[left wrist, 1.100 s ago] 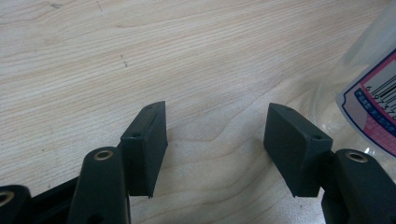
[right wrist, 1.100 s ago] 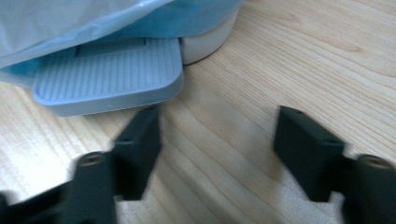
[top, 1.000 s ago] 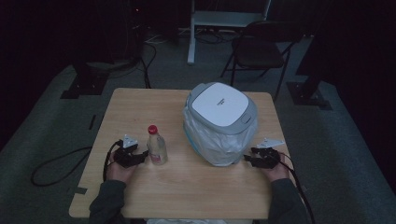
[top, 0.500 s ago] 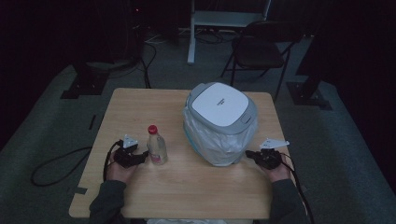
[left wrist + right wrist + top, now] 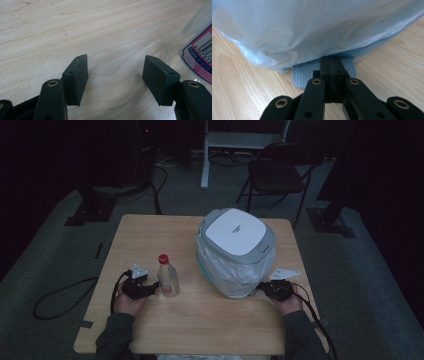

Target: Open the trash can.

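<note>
Two claws sit on the bench (image 5: 150, 240), one at each near corner.

High view: left claw (image 5: 152, 289) rests low on the wood, its tips just beside a clear bottle (image 5: 168, 276) with a red cap. Bottle stands upright, left of centre. Right claw (image 5: 261, 288) rests at the near right foot of a pedal bin (image 5: 237, 232), which has a white lid, a grey rim and a pale blue liner bag (image 5: 225, 270) draped down its sides. Bin stands right of centre, well apart from the bottle. A hand grips each claw from the near edge. Past the bench: a dark folding chair (image 5: 280, 175) and a white desk frame (image 5: 245, 140) on grey carpet.

Left gripper view: left claw (image 5: 116, 75) stands wide open, bare wood between the pads, nothing held. Bottle (image 5: 197, 47) enters at the right edge, label and barcode showing, just outside the right pad (image 5: 160, 77). I cannot tell if that pad touches it.

Right gripper view: right claw (image 5: 330, 60) is fully closed, pads pressed flat together with no gap and nothing between them; its jaws have just been closing. Tips lie over the bin's ribbed grey-blue foot pedal (image 5: 303, 72); contact with it is unclear. Liner bag (image 5: 312, 30) hangs right above the tips, over the pedal's rear edge.
</note>
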`<action>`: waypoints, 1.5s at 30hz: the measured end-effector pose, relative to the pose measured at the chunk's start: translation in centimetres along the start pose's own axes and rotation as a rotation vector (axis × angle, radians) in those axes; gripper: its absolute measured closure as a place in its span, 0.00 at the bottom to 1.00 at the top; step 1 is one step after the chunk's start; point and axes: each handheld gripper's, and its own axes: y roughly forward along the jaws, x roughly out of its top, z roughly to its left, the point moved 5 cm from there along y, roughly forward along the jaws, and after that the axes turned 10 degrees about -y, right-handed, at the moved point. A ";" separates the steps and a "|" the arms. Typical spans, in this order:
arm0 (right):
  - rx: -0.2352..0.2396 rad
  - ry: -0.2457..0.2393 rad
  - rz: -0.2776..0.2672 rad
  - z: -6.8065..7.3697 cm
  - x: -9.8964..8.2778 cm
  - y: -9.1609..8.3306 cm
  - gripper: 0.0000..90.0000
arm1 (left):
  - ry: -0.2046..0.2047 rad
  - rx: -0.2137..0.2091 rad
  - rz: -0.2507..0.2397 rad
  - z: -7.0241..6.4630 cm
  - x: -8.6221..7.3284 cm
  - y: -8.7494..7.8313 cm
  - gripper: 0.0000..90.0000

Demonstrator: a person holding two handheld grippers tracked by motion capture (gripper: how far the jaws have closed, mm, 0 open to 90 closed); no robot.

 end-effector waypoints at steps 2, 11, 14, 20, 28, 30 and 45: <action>-0.008 -0.005 0.004 0.1 -0.1 0.1 1.00 | 0.000 0.001 0.000 0.0 0.0 0.0 0.42; -0.012 -0.014 0.007 0.1 -0.3 0.3 1.00 | 0.001 0.000 0.000 0.0 0.0 0.0 0.42; -0.010 -0.011 0.008 0.1 -0.4 0.4 1.00 | 0.005 -0.002 0.003 0.0 0.0 0.0 0.40; -0.007 -0.010 0.016 0.0 -0.5 0.6 1.00 | 0.006 -0.003 0.002 -0.1 -0.1 0.0 0.39; 0.000 0.001 0.016 0.0 -0.7 0.8 1.00 | 0.006 -0.002 0.003 -0.1 0.0 0.0 0.38; -0.002 -0.002 0.018 0.0 -0.7 0.8 1.00 | 0.005 -0.003 0.003 -0.1 0.0 0.1 0.37; -0.002 -0.002 0.038 0.1 -0.9 1.2 1.00 | 0.012 -0.008 0.011 -0.2 0.1 0.2 0.33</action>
